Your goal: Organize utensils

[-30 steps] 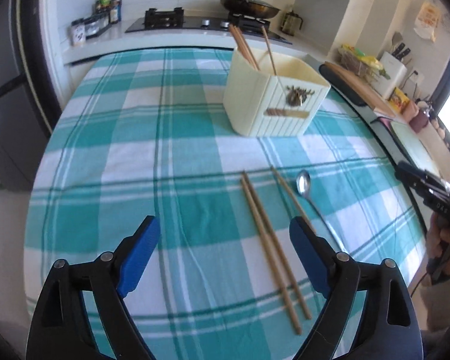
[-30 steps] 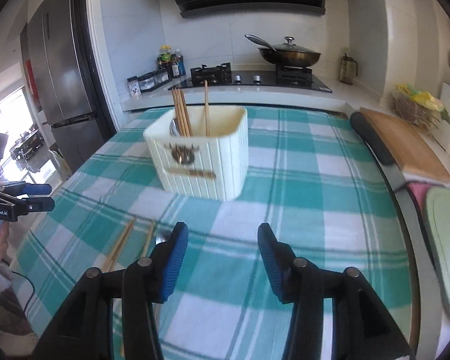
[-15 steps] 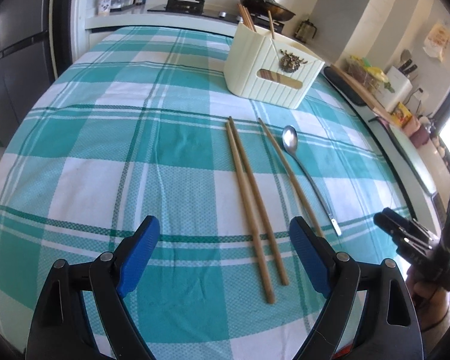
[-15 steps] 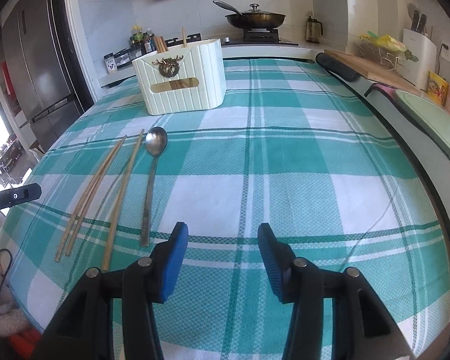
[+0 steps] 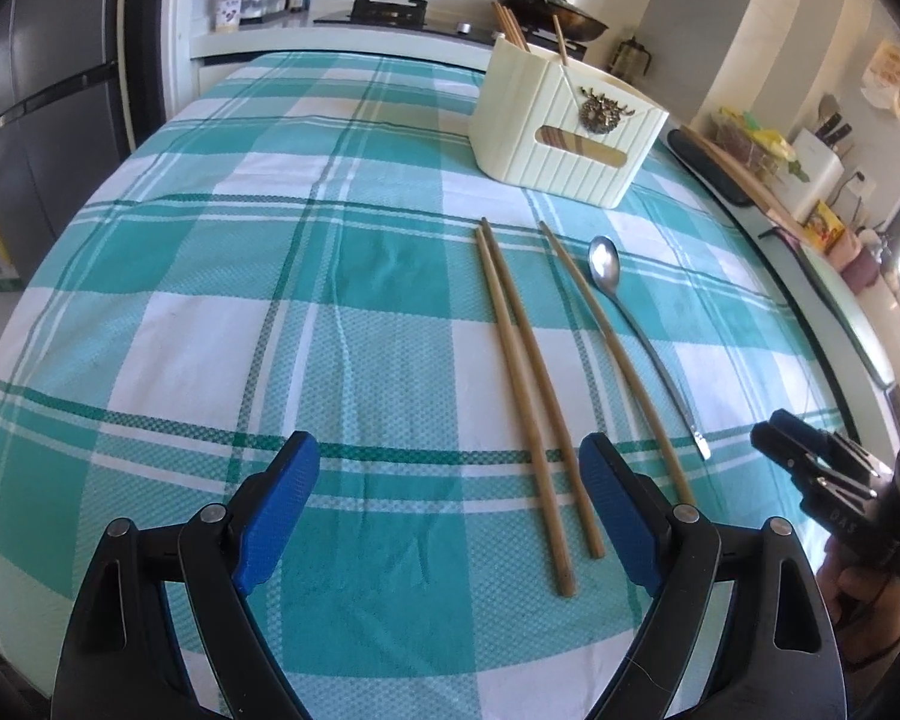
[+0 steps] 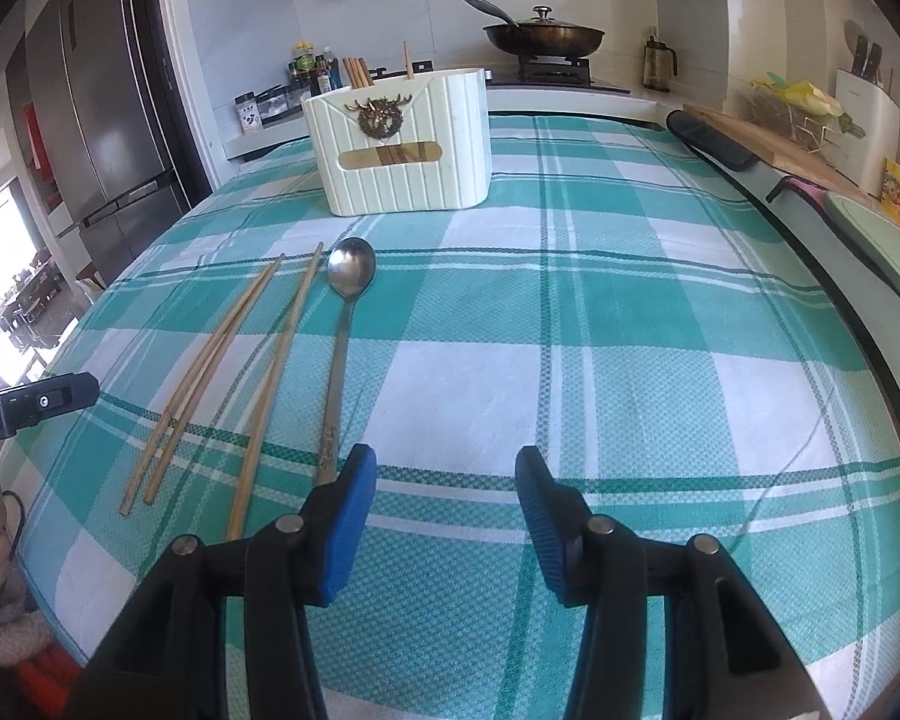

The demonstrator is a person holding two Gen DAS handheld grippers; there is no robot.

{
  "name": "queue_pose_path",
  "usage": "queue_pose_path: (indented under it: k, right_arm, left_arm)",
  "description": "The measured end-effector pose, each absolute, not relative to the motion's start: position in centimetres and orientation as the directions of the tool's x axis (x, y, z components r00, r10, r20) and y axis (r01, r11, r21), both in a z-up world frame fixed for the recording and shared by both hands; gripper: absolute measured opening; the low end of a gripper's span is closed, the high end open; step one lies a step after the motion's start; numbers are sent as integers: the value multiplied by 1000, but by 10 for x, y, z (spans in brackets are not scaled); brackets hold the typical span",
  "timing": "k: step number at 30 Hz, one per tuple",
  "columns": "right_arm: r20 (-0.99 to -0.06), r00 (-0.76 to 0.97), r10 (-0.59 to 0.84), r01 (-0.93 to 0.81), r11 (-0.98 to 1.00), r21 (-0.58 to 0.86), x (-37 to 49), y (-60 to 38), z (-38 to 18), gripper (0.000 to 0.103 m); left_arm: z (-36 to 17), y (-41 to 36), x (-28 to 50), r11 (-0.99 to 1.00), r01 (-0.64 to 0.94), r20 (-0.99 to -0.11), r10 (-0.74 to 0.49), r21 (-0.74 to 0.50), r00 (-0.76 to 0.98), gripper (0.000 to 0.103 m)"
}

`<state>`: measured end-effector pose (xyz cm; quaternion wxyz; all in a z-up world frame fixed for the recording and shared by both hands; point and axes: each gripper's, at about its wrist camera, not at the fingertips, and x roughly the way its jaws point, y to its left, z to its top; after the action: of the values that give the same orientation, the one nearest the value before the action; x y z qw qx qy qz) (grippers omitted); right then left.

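My left hand-held gripper [image 5: 447, 507] is spread wide and holds nothing; my right hand-held gripper [image 6: 447, 507] is likewise parted and empty. On the checked worktop [image 6: 630, 360] lie three loose chopsticks [image 5: 525, 384] and a spoon [image 6: 345, 324] side by side, near the cream utensil holder [image 6: 399, 138], which has more chopsticks standing in it.

Checked tablecloth [image 5: 210, 276]; 3 chopsticks [image 5: 525, 384], spoon [image 5: 605, 261], holder [image 5: 564, 120].

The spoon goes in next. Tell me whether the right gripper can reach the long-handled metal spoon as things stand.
Probably yes: the right gripper is open, the long-handled metal spoon's handle ends by its left finger, nothing lies across it.
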<state>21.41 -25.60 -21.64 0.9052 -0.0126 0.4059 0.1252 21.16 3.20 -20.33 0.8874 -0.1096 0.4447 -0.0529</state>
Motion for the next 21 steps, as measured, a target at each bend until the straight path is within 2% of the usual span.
queue_pose_path:
  k: [7,10,12,14,19,21]
  right_arm:
    - [-743,624,242,-262,960,93,221,-249,-217,49]
    - [-750,608,262,-304,949,85,233,-234,-216,36]
    - [-762,588,273,-353,933,62,241,-219,-218,34]
    - [-768,571,288,-402,915,44,249,-203,-220,26]
    - [-797,541,269,-423,906,19,274,-182,-234,24]
    - [-795,543,272,-423,906,21,280,-180,-236,21]
  left_arm:
    - [-209,35,218,966,-26,-774,-191,-258,604,89]
    - [-211,37,218,965,-36,-778,-187,-260,600,89]
    - [-212,38,217,966,-42,-782,-180,-255,597,89]
    - [-212,41,215,967,-49,-782,-172,-251,599,89]
    - [-212,46,214,966,-66,-782,-161,-250,602,90]
    - [-214,45,214,966,-68,-785,-159,-248,599,91]
